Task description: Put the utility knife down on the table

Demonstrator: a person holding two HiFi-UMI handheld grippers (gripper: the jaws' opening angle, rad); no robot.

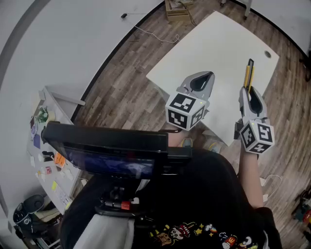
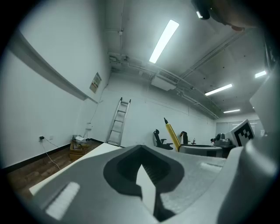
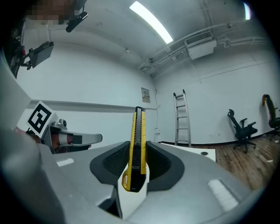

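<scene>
A yellow and black utility knife (image 1: 250, 73) sticks out forward from my right gripper (image 1: 249, 90), which is shut on its handle end above the right part of the white table (image 1: 214, 48). In the right gripper view the knife (image 3: 137, 153) stands upright between the dark pads (image 3: 158, 164). My left gripper (image 1: 207, 77) hovers over the table's near left edge, shut with nothing in it. From the left gripper view (image 2: 141, 168) the knife (image 2: 172, 134) shows to the right, tip up.
A round cable hole (image 1: 267, 54) marks the table's far right corner. A wooden crate (image 1: 178, 8) sits on the floor beyond the table. A ladder (image 2: 118, 121) leans on the far wall. A dark screen (image 1: 109, 153) and a white shelf cart (image 1: 51, 141) stand at my left.
</scene>
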